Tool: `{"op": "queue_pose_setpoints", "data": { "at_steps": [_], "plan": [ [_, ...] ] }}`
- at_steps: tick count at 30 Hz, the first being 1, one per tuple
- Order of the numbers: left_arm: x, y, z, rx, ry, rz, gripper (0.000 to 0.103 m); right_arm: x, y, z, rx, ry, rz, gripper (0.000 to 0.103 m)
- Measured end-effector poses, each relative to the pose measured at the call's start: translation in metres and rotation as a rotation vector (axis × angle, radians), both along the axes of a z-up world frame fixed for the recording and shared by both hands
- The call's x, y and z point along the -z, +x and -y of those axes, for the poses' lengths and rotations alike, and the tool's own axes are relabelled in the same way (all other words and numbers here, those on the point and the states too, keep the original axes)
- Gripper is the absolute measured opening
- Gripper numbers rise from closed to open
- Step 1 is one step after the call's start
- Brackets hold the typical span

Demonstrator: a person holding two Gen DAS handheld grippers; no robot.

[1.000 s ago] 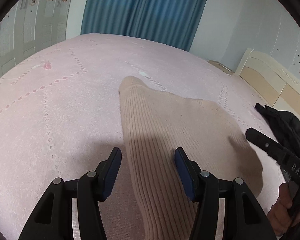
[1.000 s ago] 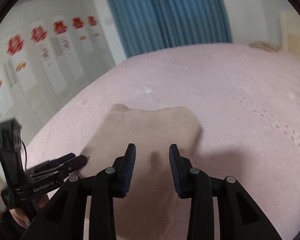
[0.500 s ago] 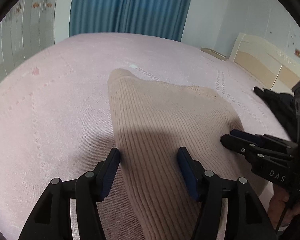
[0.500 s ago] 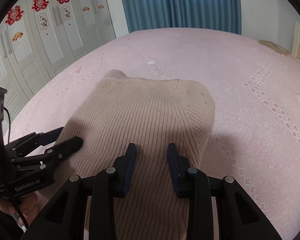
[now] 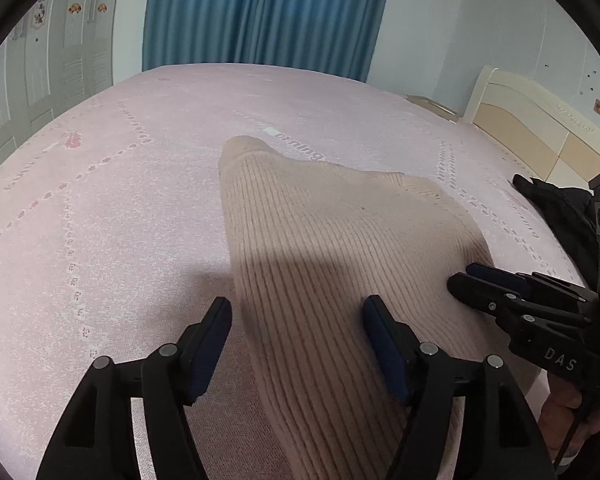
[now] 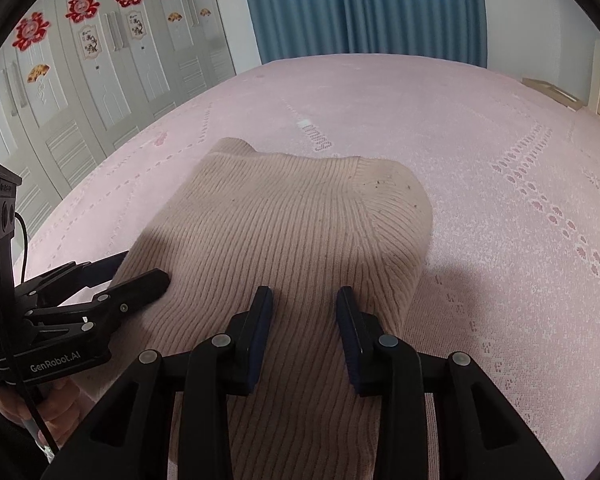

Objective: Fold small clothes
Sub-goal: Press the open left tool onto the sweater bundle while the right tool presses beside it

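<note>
On the pink bed cover a beige ribbed sweater is lying flat, and it is the landmark for everything else. Its near part is running down toward both cameras, and its far edge is ending near some pale printed letters on the cover.

Above the near left edge of the sweater, the left gripper is hanging with its jaws opening wide. One blue pad is sitting over the bare cover just left of the sweater's edge, and the other pad is sitting over the ribbed cloth, so the edge is lying between them. The pads are not pinching it.

Over the near right part of the sweater, the right gripper is pointing down at the cloth. Its jaws are standing partly apart, with ribbed cloth showing in the gap. The pads are not squeezing anything that can be seen. From the left wrist view, its black fingertips are resting close to the sweater's right side.

To the right of the sweater, a dark piece of clothing is lying near the bed's edge. Far behind the sweater, blue curtains are hanging, and white wardrobe doors with red paper cutouts are standing off to its left.
</note>
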State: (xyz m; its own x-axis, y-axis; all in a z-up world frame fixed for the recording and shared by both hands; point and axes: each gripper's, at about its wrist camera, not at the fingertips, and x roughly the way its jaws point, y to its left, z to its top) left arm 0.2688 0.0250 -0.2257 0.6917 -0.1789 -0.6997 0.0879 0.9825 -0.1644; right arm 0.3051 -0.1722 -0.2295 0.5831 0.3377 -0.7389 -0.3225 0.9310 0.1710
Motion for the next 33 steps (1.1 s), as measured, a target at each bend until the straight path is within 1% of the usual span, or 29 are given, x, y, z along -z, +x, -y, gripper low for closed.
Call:
{"op": "queue_pose_setpoints", "data": {
  "at_steps": [2,4,7,9,12,14,16,18,19,20,21,22,24,25,28,31,33],
  "plan": [
    [0.001,0.003,-0.002,0.005,-0.008,-0.006,0.072,-0.001,0.001,0.001,0.000,0.008,-0.004,0.034],
    [0.002,0.005,-0.005,-0.003,-0.018,-0.015,0.077,0.000,0.001,0.002,0.000,0.014,-0.006,0.034],
    [0.003,0.006,-0.008,-0.012,-0.040,-0.020,0.078,-0.001,0.002,0.003,0.000,0.019,-0.012,0.034],
    [0.001,0.005,-0.008,-0.012,-0.042,-0.007,0.078,-0.001,0.002,0.004,0.000,0.025,-0.018,0.034],
    [-0.006,0.002,-0.007,-0.008,-0.037,0.032,0.075,-0.005,0.004,0.004,-0.004,0.019,-0.026,0.034],
    [-0.015,0.001,-0.006,0.003,-0.038,0.070,0.071,-0.011,0.003,0.004,0.000,0.004,0.003,0.033],
    [-0.023,0.004,-0.005,0.017,-0.055,0.101,0.069,-0.017,0.001,0.005,0.019,-0.011,0.056,0.032],
    [-0.029,0.007,-0.003,0.030,-0.068,0.117,0.067,-0.021,0.002,0.007,0.035,-0.020,0.091,0.032],
    [-0.031,0.010,-0.002,0.035,-0.067,0.119,0.064,-0.021,0.005,0.008,0.040,-0.020,0.093,0.032],
    [-0.031,0.013,0.001,0.043,-0.061,0.117,0.060,-0.020,0.008,0.010,0.048,-0.023,0.086,0.032],
    [-0.031,0.016,0.002,0.048,-0.059,0.113,0.058,-0.018,0.012,0.012,0.055,-0.021,0.076,0.031],
    [-0.028,0.020,0.004,0.057,-0.051,0.095,0.055,-0.015,0.016,0.014,0.059,-0.014,0.060,0.029],
    [-0.021,0.025,0.008,0.063,-0.024,0.065,0.051,-0.009,0.023,0.017,0.064,0.006,0.024,0.028],
    [-0.016,0.027,0.010,0.065,0.005,0.059,0.051,-0.007,0.026,0.018,0.065,0.014,0.013,0.029],
    [-0.009,0.024,0.014,0.075,0.046,0.060,0.051,-0.003,0.027,0.017,0.055,0.009,0.003,0.029],
    [-0.007,0.023,0.013,0.076,0.055,0.059,0.051,0.003,0.026,0.010,0.054,-0.030,0.003,0.029],
    [-0.006,0.025,0.012,0.076,0.049,0.053,0.051,0.004,0.026,0.009,0.058,-0.035,0.003,0.029]
  ]
}}
